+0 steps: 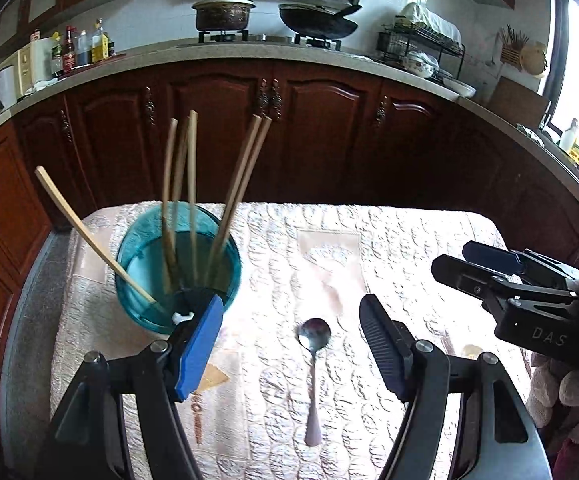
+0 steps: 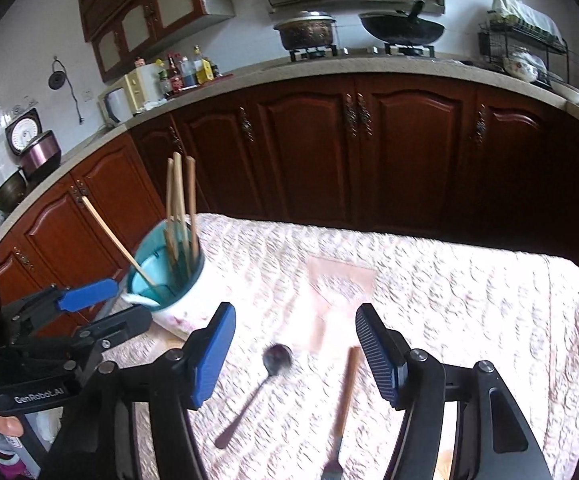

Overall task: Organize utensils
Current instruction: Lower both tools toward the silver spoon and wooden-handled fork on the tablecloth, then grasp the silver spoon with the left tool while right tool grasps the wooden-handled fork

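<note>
counter (image 1: 409,240) x1, quilted cloth | cup (image 1: 177,264) x1, teal inside, back-left: six chopsticks (image 1: 191,184) upright | spoon (image 1: 313,360) x1 flat mid-cloth | fork (image 2: 343,408) x1 beside spoon | left gripper (image 1: 289,344) jaws released, empty | right gripper (image 2: 293,344) jaws released, empty

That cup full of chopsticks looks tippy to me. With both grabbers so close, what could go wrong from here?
1. The left gripper has one finger right beside the cup; a nudge might tip it, since the tall chopsticks lean outward.
2. The spoon and fork lie flat on the quilted cloth, so either might slide instead of being pinched.
</note>
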{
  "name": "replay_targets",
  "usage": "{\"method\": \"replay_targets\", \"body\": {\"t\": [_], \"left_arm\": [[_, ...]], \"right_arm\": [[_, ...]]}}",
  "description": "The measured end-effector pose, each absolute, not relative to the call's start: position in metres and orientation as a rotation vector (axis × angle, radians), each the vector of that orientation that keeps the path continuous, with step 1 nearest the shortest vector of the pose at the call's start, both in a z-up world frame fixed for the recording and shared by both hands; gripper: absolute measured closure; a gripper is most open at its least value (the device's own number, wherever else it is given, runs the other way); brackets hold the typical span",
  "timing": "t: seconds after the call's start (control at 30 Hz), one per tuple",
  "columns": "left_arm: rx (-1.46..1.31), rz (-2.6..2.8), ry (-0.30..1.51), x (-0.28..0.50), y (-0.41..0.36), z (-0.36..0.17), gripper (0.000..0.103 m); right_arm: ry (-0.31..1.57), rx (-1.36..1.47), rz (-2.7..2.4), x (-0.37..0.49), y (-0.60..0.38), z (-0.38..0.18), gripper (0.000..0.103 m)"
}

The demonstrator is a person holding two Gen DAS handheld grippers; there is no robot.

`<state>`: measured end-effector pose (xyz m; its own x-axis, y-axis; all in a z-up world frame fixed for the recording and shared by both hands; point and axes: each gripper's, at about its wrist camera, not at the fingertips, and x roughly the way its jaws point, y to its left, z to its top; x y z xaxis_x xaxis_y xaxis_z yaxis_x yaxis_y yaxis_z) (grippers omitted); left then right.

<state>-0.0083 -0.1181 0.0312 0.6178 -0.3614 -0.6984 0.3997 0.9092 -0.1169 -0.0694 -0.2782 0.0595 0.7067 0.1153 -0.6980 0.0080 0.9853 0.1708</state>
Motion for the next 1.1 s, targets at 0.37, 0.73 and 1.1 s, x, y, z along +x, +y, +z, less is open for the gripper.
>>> {"method": "replay_targets", "body": {"t": [0.37, 0.73, 1.1], "left_arm": [[0.056, -0.463, 0.841, -0.013, -0.123, -0.002, 0.032], [0.086, -0.499, 0.962, -0.006, -0.135, -0.063, 0.032], [0.049, -0.489, 1.014, 0.035, -0.156, -0.103, 0.043]], "right_arm": [[0.886, 0.145, 0.020, -0.085, -0.293, 0.006, 0.036], [1.038, 0.232, 0.024, -0.059, -0.309, -0.077, 0.053], [1.087, 0.233, 0.042, -0.014, -0.313, -0.104, 0.073]]}}
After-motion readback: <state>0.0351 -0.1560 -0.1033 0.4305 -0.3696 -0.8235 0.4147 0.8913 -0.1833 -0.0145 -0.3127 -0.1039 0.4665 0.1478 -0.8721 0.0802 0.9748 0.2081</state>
